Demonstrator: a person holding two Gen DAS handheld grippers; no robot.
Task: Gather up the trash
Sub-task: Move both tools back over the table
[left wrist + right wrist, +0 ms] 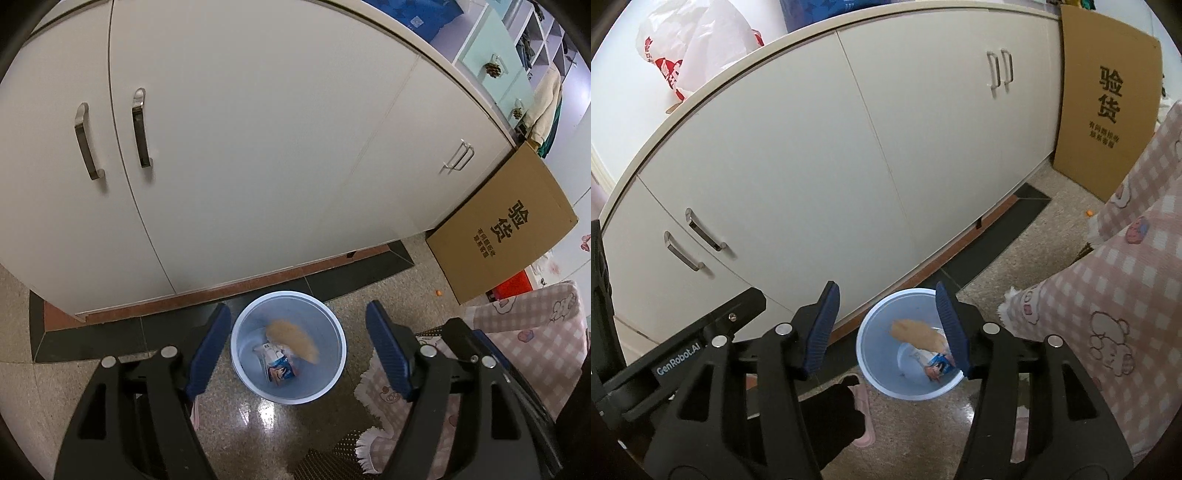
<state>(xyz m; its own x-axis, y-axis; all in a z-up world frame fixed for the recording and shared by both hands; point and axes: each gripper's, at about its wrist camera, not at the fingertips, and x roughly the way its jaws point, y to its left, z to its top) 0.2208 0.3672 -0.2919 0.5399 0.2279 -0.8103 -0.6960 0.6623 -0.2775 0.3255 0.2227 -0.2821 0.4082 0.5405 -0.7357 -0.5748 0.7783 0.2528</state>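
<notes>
A light blue trash bin (pixel 258 384) stands on the speckled floor in front of a white cabinet; it also shows in the right wrist view (pixel 875 373). Inside it lie a blurred tan piece of trash (pixel 293 341) (pixel 918 335) and a blue and white wrapper (pixel 280 365) (pixel 938 363). My left gripper (pixel 297 328) is open and empty, its fingers either side of the bin from above. My right gripper (pixel 886 314) is open and empty, above the bin's far rim.
The white cabinet (pixel 240 147) with metal handles runs behind the bin. A flat cardboard box (pixel 506 225) leans at the right. A pink checked cloth (pixel 1115 295) hangs at the right. A pink slipper (pixel 862 410) lies on the floor.
</notes>
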